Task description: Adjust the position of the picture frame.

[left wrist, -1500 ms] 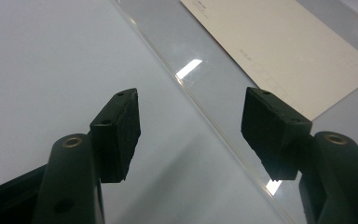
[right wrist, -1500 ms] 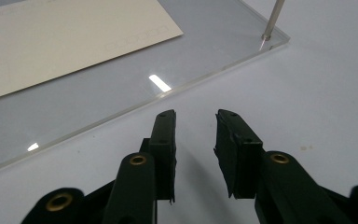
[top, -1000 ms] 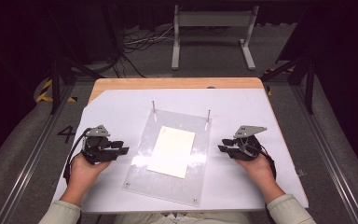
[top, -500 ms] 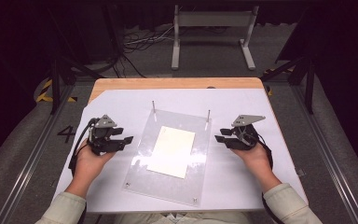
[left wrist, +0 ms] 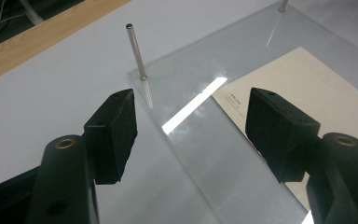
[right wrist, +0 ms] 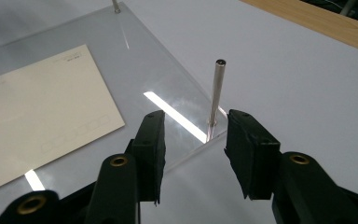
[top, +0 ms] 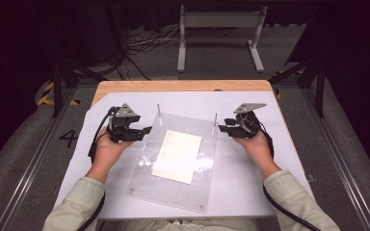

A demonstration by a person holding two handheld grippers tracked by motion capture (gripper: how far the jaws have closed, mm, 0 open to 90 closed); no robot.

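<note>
A wooden table (top: 183,85) carries a white board (top: 250,173) that covers most of it; the near edge is cut off. On the board lies a clear plastic sheet (top: 147,183) with a cream card (top: 178,155) at its middle; the card's faint print is too small to read. Two thin metal pins (top: 159,113) stand at the sheet's far corners. The left gripper (top: 144,132), jaws wide apart and empty, sits just beside the sheet's left edge. The right gripper (top: 223,129), jaws narrower and empty, points at the right pin (right wrist: 216,95).
</note>
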